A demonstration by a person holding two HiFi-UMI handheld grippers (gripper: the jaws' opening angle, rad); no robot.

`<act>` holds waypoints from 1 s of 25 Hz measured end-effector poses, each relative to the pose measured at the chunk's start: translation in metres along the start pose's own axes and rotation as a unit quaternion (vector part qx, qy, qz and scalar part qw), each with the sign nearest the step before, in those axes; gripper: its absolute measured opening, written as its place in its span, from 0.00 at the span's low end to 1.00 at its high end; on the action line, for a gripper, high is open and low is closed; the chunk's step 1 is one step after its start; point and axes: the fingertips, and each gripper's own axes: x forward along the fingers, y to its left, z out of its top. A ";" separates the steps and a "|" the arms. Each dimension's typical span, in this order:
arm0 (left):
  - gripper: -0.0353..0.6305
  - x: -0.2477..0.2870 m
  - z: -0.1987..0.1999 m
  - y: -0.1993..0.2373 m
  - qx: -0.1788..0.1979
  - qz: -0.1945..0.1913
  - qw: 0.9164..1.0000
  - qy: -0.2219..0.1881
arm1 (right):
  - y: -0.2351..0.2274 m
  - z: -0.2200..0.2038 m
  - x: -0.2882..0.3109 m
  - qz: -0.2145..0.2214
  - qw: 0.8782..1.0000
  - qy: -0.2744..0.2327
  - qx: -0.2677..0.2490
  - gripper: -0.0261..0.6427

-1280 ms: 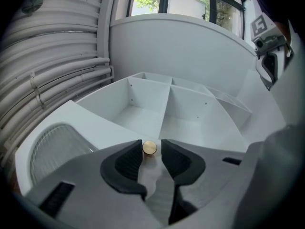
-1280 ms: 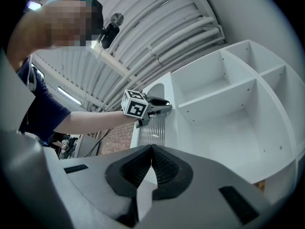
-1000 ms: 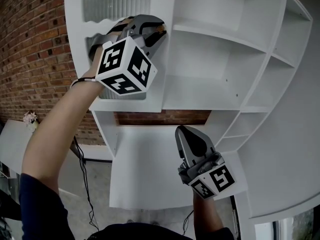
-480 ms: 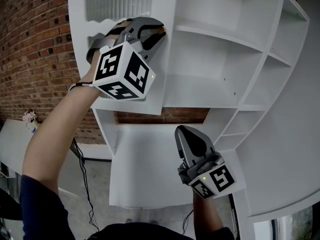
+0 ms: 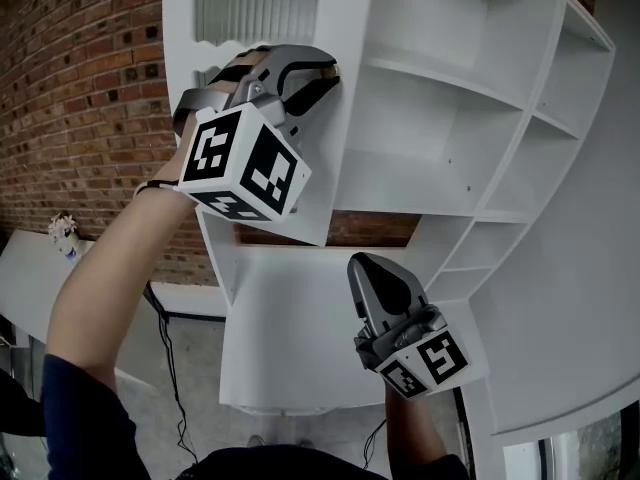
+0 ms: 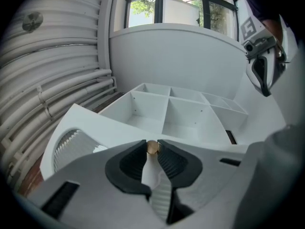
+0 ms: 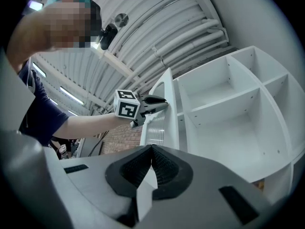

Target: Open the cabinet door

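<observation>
White-painted cabinet door (image 5: 345, 173) is standing part-open at the left side of the shelving unit (image 5: 450, 118), with a ribbed glass panel (image 5: 255, 3) set in its upper part. Left gripper (image 5: 328, 71) is clamping the small brass knob (image 6: 152, 147) near the door's free edge, pads pressing on both sides of it. Right gripper (image 5: 365, 268) is hanging lower down in front of the unit, jaws together, nothing between them.

Handling, as a judgement: the door is looking like a rigid board, light to moderate in weight and turning on hinges on its far side. The knob is the only real hold, and it is small, round and smooth metal, so it is likely slipping out if pulled at an angle. Pulling should be following the hinge arc. The glass insert is the fragile part, so no slamming or levering against it.
</observation>
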 end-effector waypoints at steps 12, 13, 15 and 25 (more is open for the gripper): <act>0.17 -0.062 0.017 0.007 -0.011 -0.014 0.999 -0.027 | 0.033 0.010 -0.004 0.017 1.000 -0.006 0.000 0.07; 0.17 -0.066 0.018 0.008 -0.011 -0.015 0.999 -0.028 | 0.035 0.011 -0.004 0.018 1.000 -0.006 0.000 0.07; 0.17 -0.074 0.019 0.009 -0.009 -0.019 0.999 -0.030 | 0.040 0.012 -0.004 0.021 1.000 -0.005 0.001 0.07; 0.17 -0.128 0.019 0.022 -0.025 -0.022 0.998 -0.049 | 0.067 0.016 0.003 0.036 0.999 -0.002 -0.003 0.07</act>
